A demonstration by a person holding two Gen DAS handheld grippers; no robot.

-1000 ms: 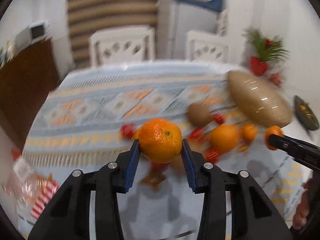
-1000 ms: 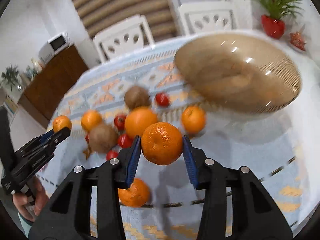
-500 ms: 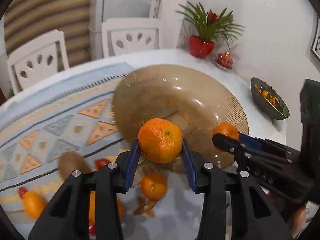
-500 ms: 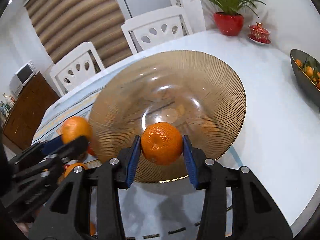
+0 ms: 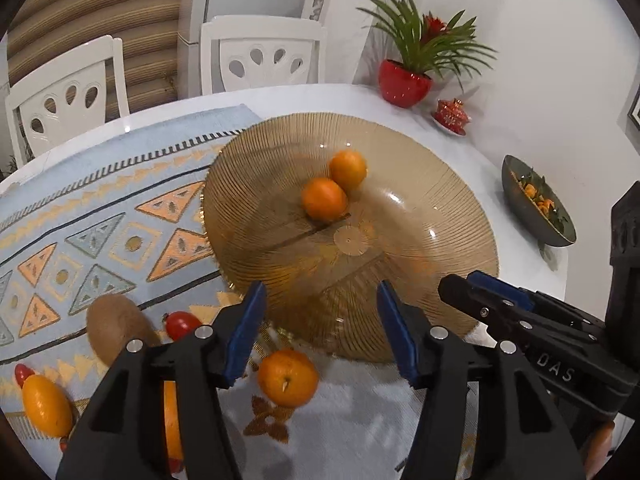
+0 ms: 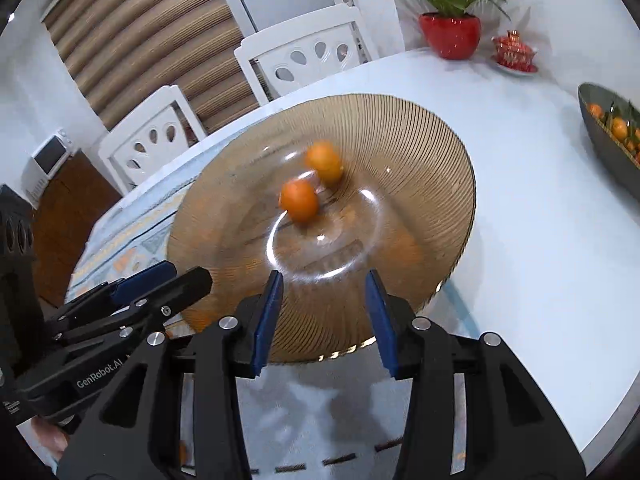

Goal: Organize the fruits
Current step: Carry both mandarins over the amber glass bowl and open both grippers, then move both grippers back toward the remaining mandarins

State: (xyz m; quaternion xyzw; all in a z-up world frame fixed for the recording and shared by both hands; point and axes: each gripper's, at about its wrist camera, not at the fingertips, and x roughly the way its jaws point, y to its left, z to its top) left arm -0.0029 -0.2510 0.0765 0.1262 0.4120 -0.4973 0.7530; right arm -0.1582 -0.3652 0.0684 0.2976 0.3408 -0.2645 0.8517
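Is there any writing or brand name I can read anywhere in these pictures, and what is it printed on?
"DAS": white letters on the black body of the right gripper, left wrist view.
"GenRobot.AI": white letters on the black body of the left gripper, right wrist view.
No other writing can be read.

Home dining room: round white table (image 5: 472, 148) w/ patterned blue runner (image 5: 100, 216) and amber glass bowl (image 5: 420, 184), white chairs (image 5: 260, 54) pulled up behind. Striped blind (image 6: 152, 40) on the window, potted plant (image 5: 412, 60) in red pot at the wall, microwave (image 6: 46, 164) on a wood cabinet (image 6: 68, 216) off to the side
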